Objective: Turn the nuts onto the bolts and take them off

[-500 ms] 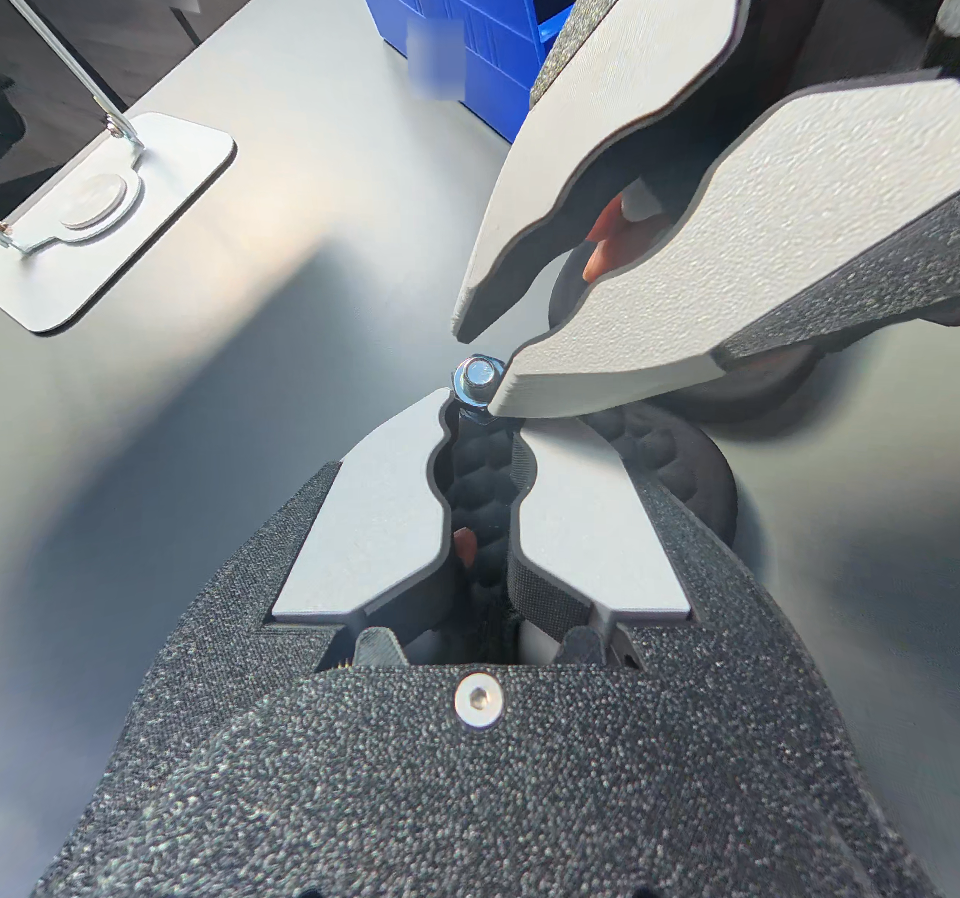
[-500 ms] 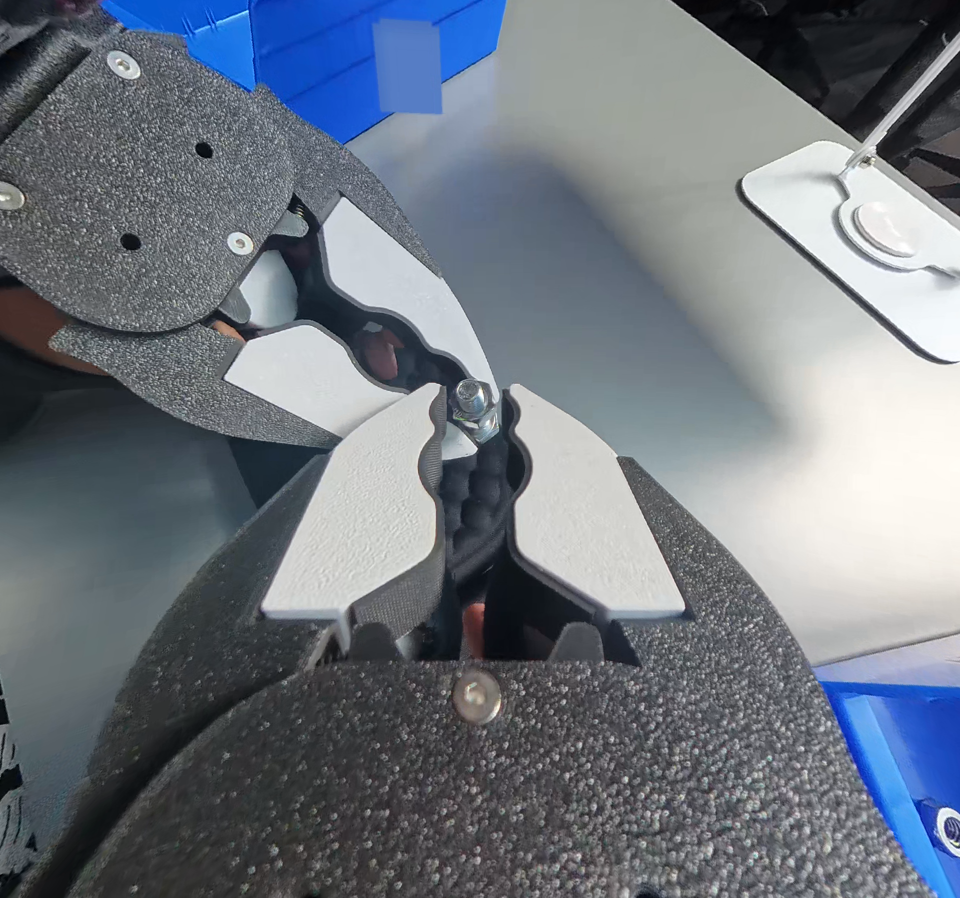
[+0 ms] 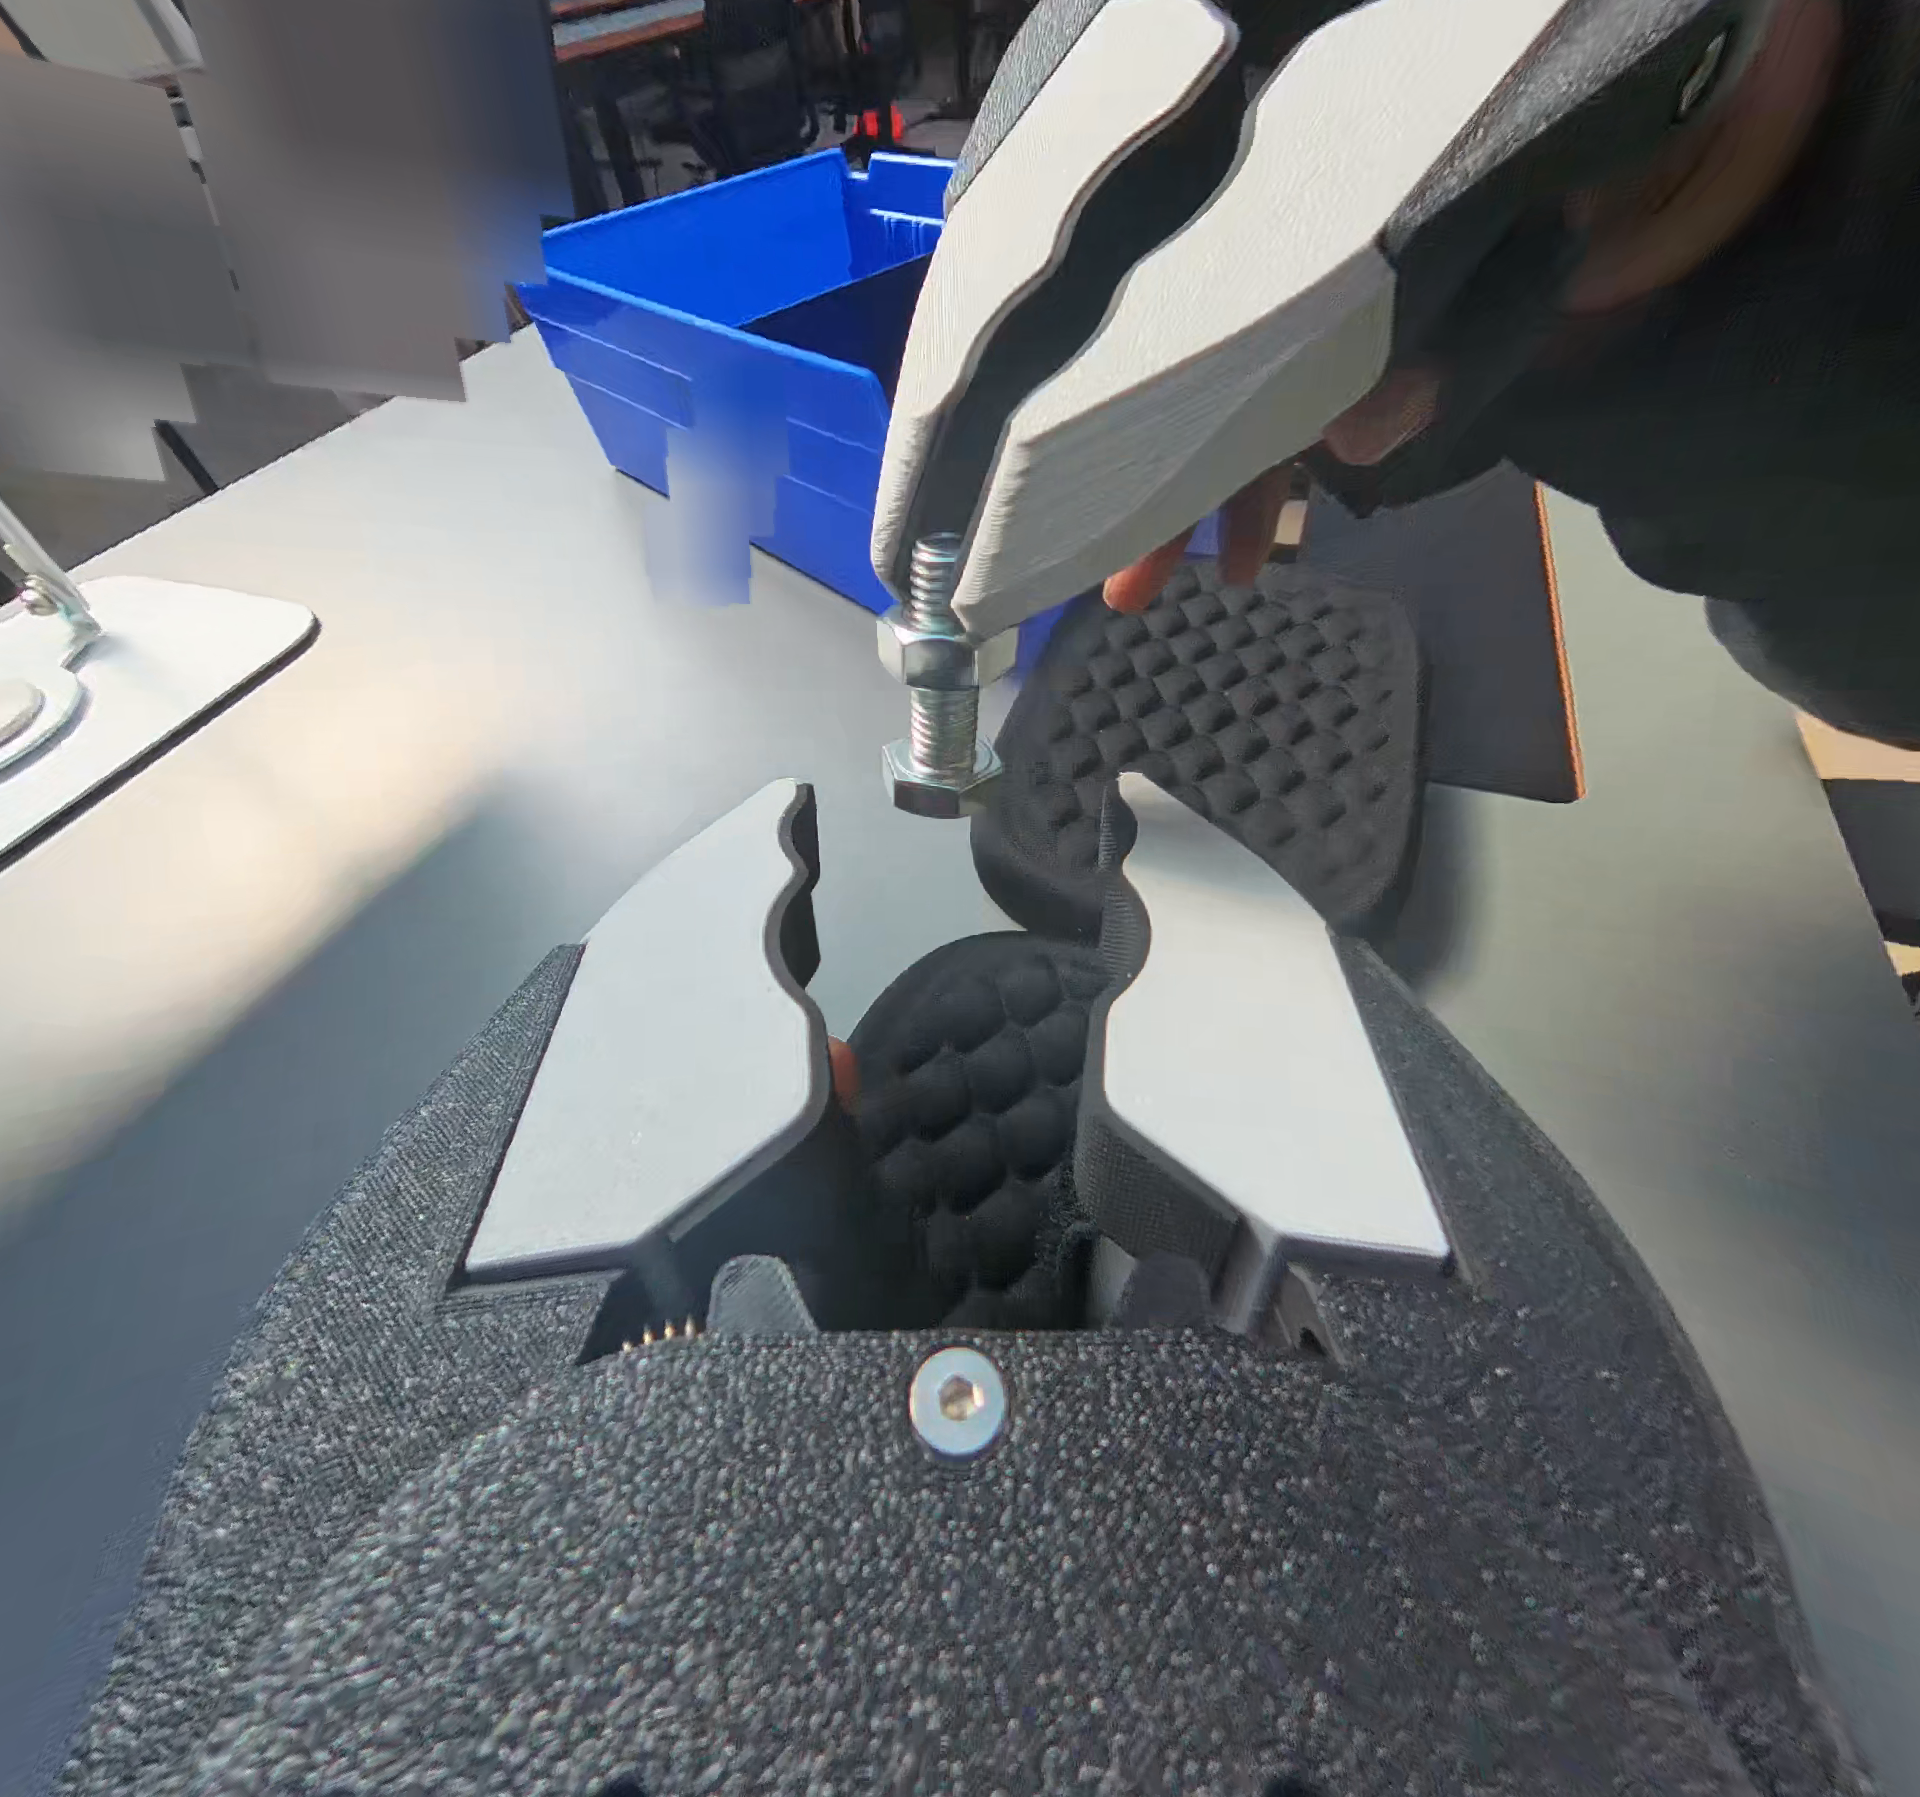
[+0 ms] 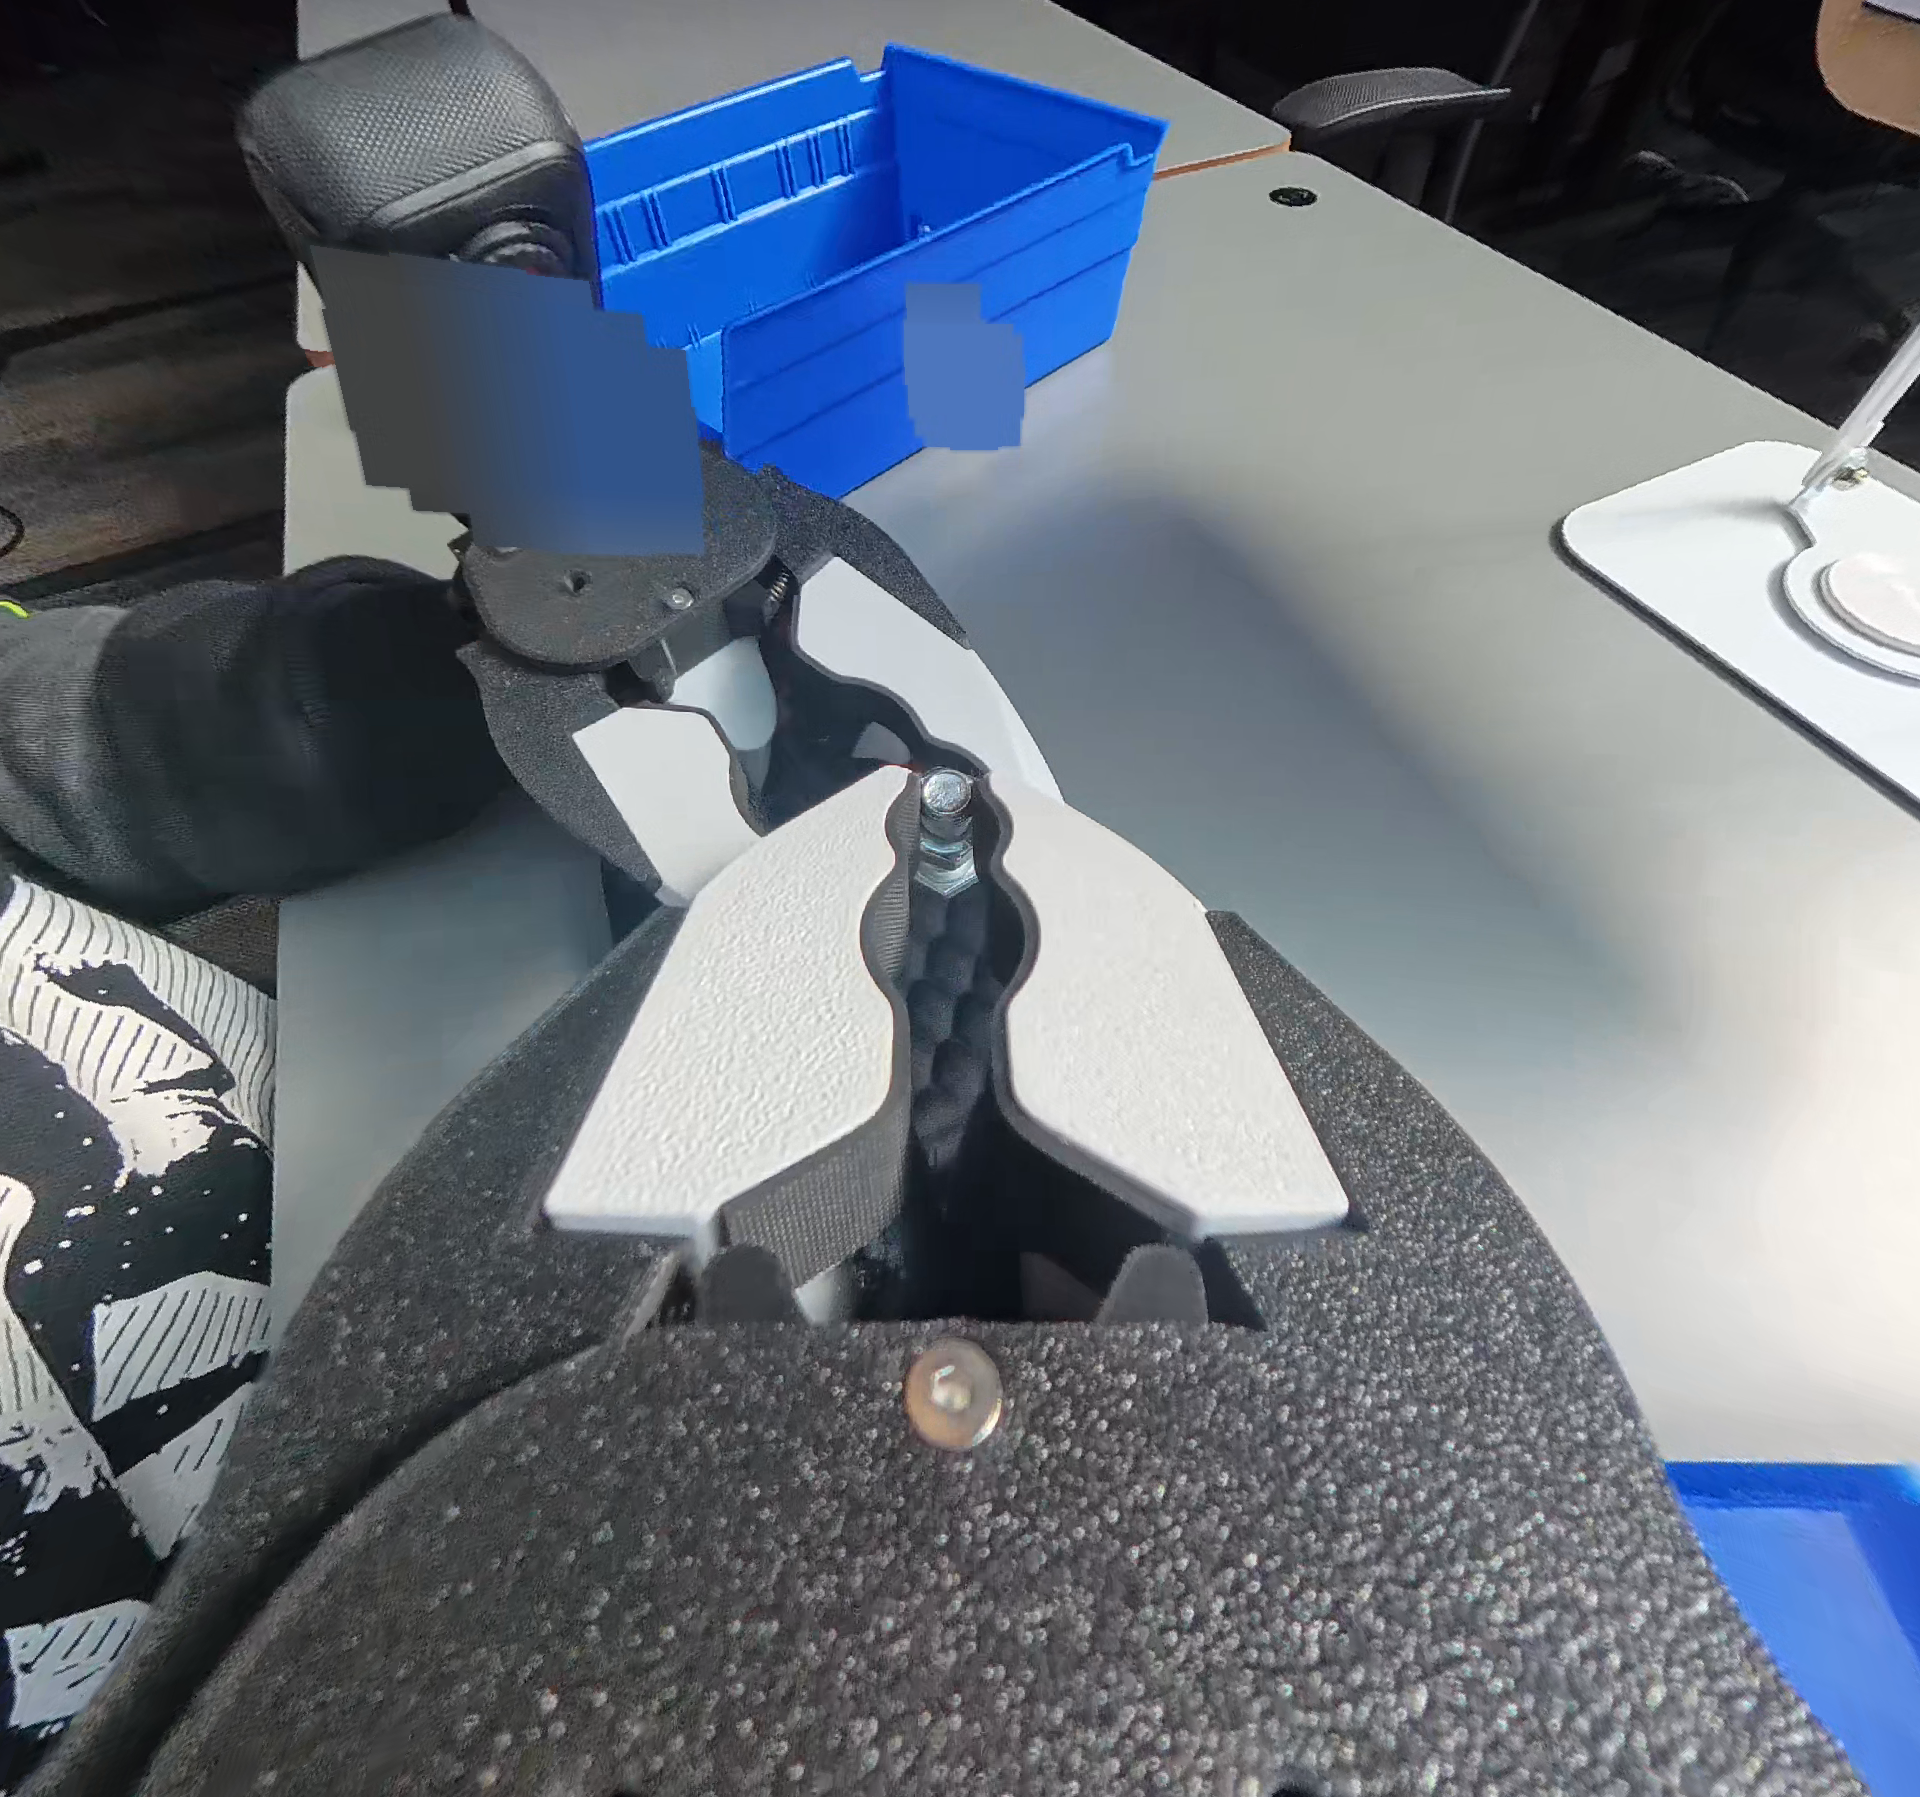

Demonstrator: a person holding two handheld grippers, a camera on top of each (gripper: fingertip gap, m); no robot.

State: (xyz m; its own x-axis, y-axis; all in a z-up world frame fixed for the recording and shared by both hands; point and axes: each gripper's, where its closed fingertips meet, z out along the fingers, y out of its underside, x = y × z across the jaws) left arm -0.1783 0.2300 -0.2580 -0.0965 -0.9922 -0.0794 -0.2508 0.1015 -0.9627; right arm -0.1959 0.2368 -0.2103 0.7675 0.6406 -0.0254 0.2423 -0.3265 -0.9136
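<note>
While the bolt (image 3: 940, 698) hangs head-down above the grey table (image 3: 436, 667), its nut (image 3: 928, 651) partway along the thread, the right gripper (image 3: 928, 568) pinches its upper threaded end; the left gripper (image 3: 961, 848) gapes wide just beneath, before a blue bin (image 3: 717, 334).

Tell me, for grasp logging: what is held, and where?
The right gripper pinches the silver threaded bolt at its threaded end, above the nut. The left gripper holds nothing.

Bin (image 3: 727, 334) behind bolt (image 3: 940, 708) — stand (image 3: 125, 656) perhaps left, on table (image 3: 468, 708).
</note>
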